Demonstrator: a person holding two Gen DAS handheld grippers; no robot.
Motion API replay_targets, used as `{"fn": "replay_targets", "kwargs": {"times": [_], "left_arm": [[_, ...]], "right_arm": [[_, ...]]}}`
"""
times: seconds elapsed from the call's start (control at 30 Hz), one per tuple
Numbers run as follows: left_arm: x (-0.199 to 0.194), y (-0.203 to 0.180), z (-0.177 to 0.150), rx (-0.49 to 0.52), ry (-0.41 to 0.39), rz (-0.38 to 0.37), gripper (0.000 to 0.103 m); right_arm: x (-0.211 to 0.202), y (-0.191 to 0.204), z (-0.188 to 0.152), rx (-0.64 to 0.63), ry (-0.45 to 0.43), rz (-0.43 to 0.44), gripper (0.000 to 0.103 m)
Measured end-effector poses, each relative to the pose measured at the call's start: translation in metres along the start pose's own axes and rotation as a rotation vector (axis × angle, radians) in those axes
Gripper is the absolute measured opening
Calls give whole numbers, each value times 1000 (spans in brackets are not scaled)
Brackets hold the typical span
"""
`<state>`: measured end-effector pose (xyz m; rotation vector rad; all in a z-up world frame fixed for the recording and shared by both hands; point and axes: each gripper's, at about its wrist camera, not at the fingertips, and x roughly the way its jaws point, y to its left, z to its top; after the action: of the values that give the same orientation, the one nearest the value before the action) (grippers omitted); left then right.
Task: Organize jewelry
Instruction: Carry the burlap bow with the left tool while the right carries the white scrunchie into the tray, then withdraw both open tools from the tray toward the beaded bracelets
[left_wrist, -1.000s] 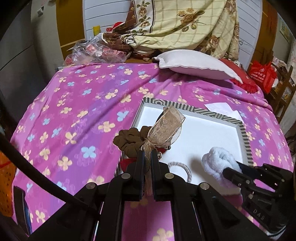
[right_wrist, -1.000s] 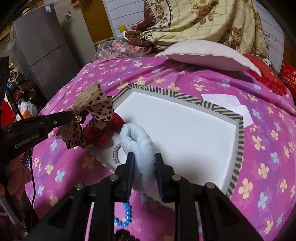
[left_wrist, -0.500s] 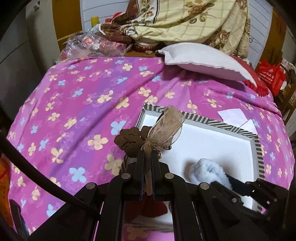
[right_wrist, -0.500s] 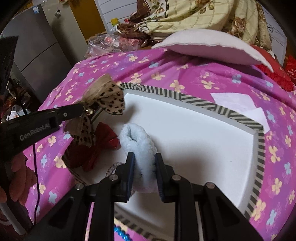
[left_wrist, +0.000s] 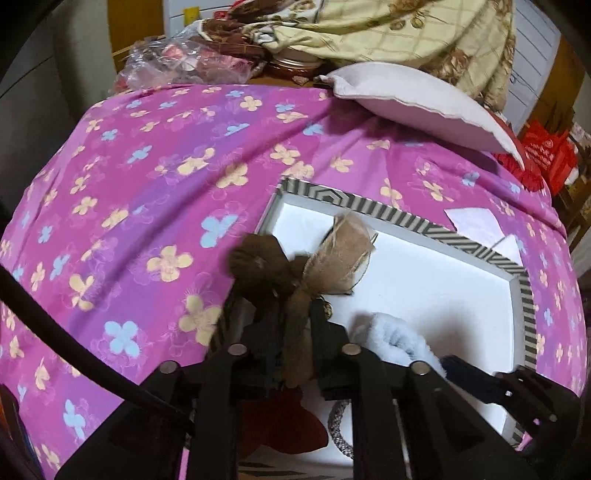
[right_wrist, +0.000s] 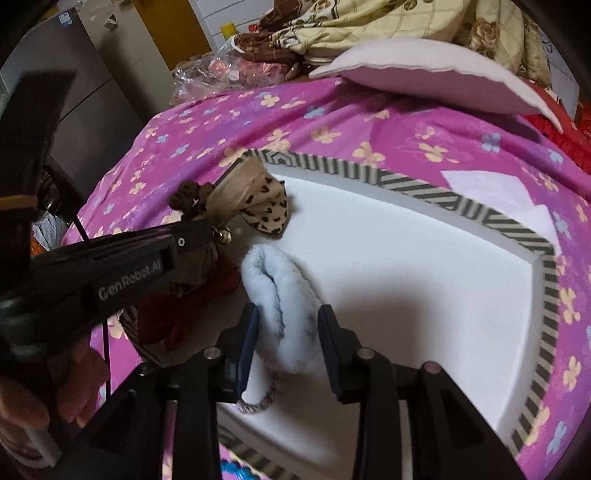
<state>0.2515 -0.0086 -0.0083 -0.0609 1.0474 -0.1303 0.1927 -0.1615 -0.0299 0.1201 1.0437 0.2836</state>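
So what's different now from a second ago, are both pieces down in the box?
Both grippers dropped toward the white box. The left gripper is opening its jaws around the leopard bow; the right gripper is opening too, jaws now clear of the fluffy blue scrunchie resting in the box. Red bow and braided band unmoved.

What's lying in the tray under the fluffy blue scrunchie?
A braided grey loop pokes out beneath the blue scrunchie on the tray floor; the scrunchie covers the rest of it.
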Motion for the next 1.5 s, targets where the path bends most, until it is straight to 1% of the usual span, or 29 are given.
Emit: {"fn": "replay_targets", "kwargs": {"times": [0.13, 0.37, 0.47, 0.7, 0.97, 1.07, 1.3, 1.5], "left_arm": [[-12, 8, -2, -33, -1, -18, 36], [-45, 6, -24, -10, -23, 0, 37], [-57, 4, -35, -5, -38, 12, 37], [-87, -3, -69, 15, -57, 22, 37], [-118, -7, -112, 27, -92, 70, 37], [-128, -8, -130, 19, -99, 67, 37], [-141, -12, -171, 2, -106, 65, 37], [-143, -17, -200, 3, -92, 66, 37]], "right_arm": [[-26, -8, -10, 9, -28, 6, 40], [-57, -9, -31, 13, -56, 6, 43], [-66, -6, -41, 17, -61, -2, 45], [-92, 5, -69, 20, -85, 2, 49], [-122, 17, -107, 1, -114, -2, 54], [-132, 18, -122, 9, -124, -4, 55], [-141, 20, -148, 13, -124, -12, 58], [-147, 21, -169, 15, -120, -18, 59]]}}
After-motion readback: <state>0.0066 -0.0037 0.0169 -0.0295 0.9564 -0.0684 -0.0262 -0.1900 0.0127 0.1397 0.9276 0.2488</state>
